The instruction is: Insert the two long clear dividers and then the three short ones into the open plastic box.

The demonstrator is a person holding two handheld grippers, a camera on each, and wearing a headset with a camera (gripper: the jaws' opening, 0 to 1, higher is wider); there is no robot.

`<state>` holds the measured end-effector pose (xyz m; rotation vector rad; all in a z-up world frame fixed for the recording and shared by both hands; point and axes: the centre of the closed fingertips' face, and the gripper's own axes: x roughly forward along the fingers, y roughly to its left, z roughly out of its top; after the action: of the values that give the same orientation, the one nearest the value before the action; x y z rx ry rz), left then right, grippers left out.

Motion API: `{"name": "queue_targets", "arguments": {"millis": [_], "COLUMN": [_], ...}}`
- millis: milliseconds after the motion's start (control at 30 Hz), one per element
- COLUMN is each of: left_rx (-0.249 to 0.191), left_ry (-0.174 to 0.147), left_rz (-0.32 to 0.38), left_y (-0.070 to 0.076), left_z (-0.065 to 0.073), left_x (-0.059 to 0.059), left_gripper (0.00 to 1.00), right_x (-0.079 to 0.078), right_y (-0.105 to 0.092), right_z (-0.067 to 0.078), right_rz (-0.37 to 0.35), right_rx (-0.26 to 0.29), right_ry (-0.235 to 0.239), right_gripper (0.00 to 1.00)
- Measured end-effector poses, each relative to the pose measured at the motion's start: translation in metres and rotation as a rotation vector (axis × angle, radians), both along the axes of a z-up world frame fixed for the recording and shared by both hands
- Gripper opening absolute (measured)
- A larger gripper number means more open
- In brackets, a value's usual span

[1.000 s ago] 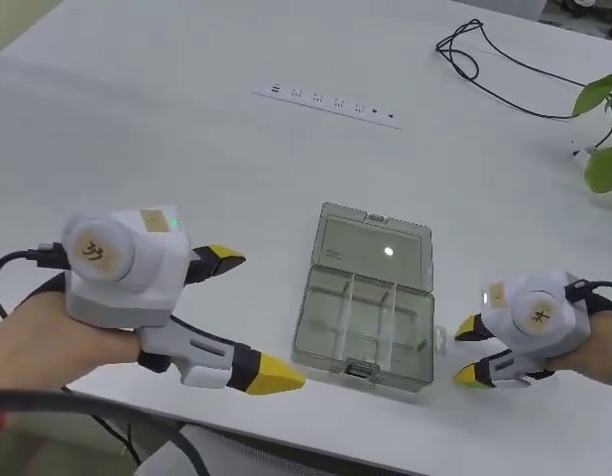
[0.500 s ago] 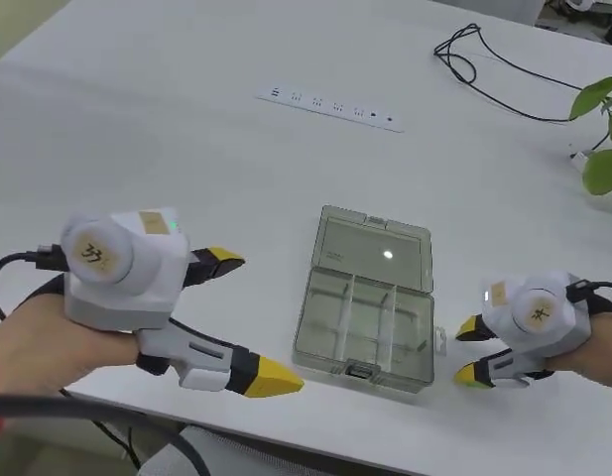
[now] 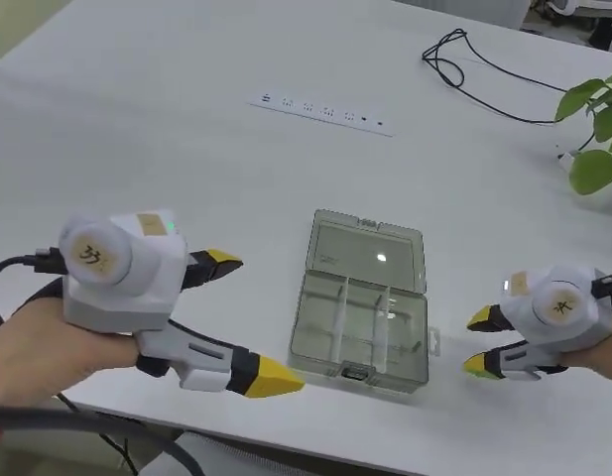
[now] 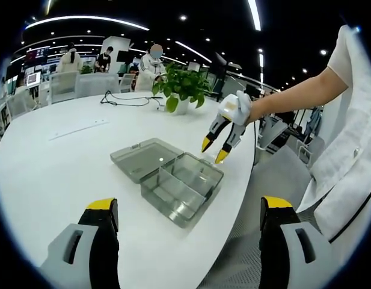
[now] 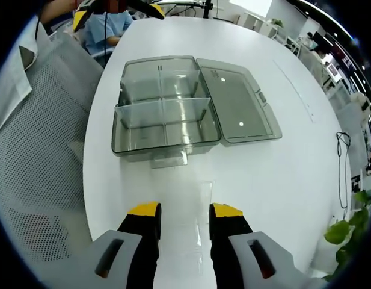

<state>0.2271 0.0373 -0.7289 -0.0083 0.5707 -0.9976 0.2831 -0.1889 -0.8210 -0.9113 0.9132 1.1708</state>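
flanking one open box (image 3: 370, 260), left gripper (image 3: 254, 319), right gripper (image 3: 477, 342), two dividers (image 3: 341, 312) inside

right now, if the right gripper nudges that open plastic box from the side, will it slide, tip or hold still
The plastic box looks thin-walled and nearly empty, so it is probably light and would likely slide on the smooth white table rather than hold. Its open lid lies flat on the table, so tipping seems unlikely, though it may swivel if pushed off-centre.

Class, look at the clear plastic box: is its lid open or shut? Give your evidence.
Open. The lid lies flat on the table, swung back beyond the box, whose inside is uncovered.
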Motion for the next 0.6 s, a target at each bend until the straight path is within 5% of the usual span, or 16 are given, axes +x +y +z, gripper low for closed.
{"name": "queue_targets", "arguments": {"millis": [333,600], "left_rx": [-0.021,-0.085], "left_ry": [0.016,0.066], "left_rz": [0.003,0.021], "left_y": [-0.009,-0.023], "left_z": [0.005,0.013], "left_x": [0.007,0.011], "left_gripper": [1.00,0.96], "right_x": [0.000,-0.012], "right_y": [0.007,0.031], "right_z": [0.037,0.066], "right_rz": [-0.008,0.036], "right_rx": [0.046,0.078], "right_ry": [-0.077,-0.133], "right_gripper": [0.32,0.32]}}
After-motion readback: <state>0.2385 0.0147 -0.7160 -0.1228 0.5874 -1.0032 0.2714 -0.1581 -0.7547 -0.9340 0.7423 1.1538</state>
